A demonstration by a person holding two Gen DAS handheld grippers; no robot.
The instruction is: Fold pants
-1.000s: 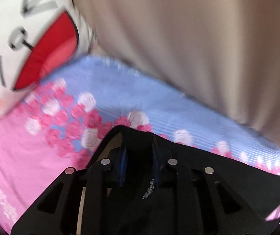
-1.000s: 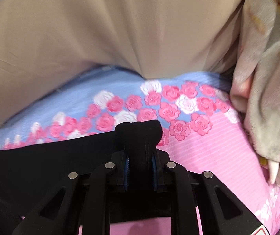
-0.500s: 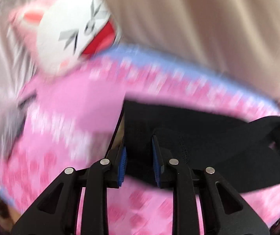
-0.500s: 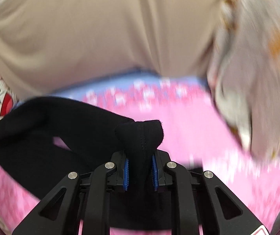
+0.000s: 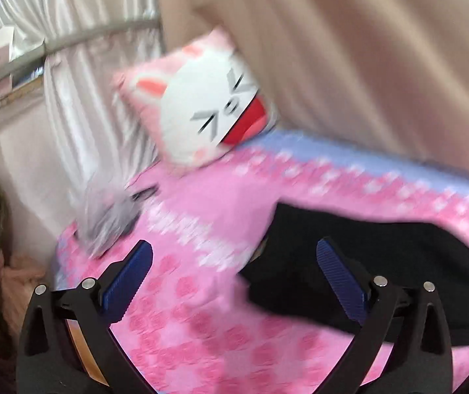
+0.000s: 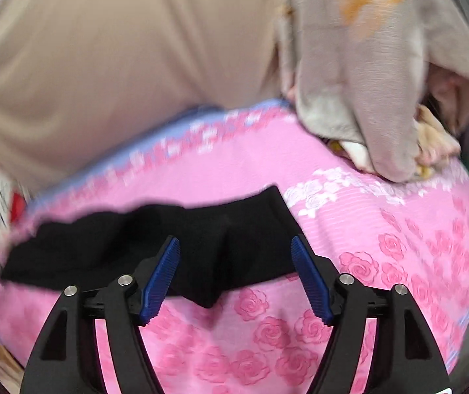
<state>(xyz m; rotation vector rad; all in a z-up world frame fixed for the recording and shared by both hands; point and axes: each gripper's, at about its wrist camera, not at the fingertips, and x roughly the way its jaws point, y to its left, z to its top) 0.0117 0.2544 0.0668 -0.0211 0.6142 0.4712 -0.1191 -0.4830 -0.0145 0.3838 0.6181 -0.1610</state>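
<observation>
The black pants (image 5: 365, 256) lie in a folded band across a pink rose-print bedspread (image 5: 201, 328). In the left wrist view my left gripper (image 5: 234, 262) is open and empty, with its right finger over the left end of the pants. In the right wrist view the pants (image 6: 175, 239) lie just beyond my right gripper (image 6: 236, 259), which is open and empty above their near edge. The bedspread also shows in the right wrist view (image 6: 398, 246). Both views are blurred by motion.
A white and pink cat-face pillow (image 5: 201, 108) leans at the head of the bed against a beige curtain (image 5: 365, 49). A grey crumpled item (image 5: 109, 216) lies at the bed's left edge. A heap of grey and beige fabric (image 6: 365, 75) sits at the bed's far right.
Both grippers were shut on the black pants and have opened and let go. The pants now lie on the bedspread. Both grippers have pulled back from the curtain.
</observation>
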